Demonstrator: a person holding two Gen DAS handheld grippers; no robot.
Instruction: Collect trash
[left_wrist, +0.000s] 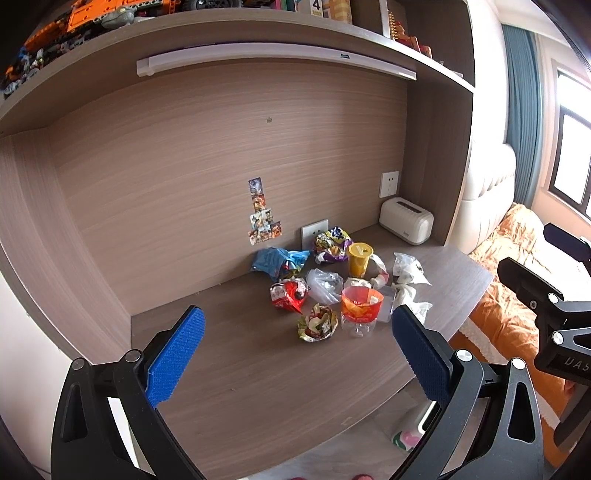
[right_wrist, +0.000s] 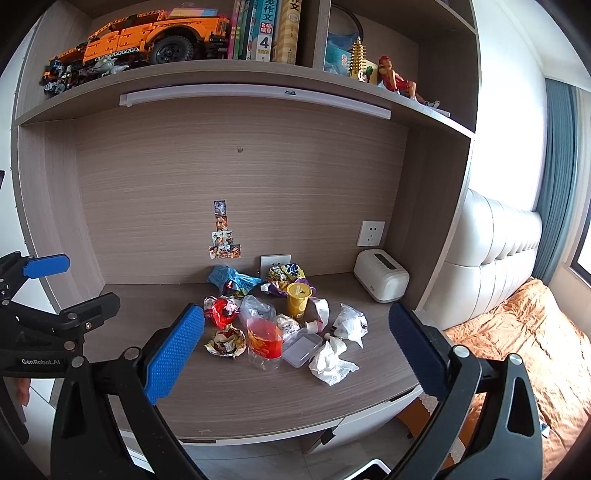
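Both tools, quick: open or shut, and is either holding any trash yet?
Left tool: open, holding nothing, above the desk short of the trash pile.
Right tool: open, holding nothing.

Wood-grain back wall (right_wrist: 240, 177) rises behind the counter (right_wrist: 258, 398); a shelf (right_wrist: 221, 75) spans twelve o'clock; padded headboard (right_wrist: 495, 258) and orange bedding (right_wrist: 524, 354) at three o'clock; daylit window (left_wrist: 570, 162).

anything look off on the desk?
Yes: a pile of litter on the desk. Crumpled wrappers, a cut-off bottle, a yellow cup and wadded tissue sit bunched mid-desk. No liquid spill visible. Both claws hang open, short of it.
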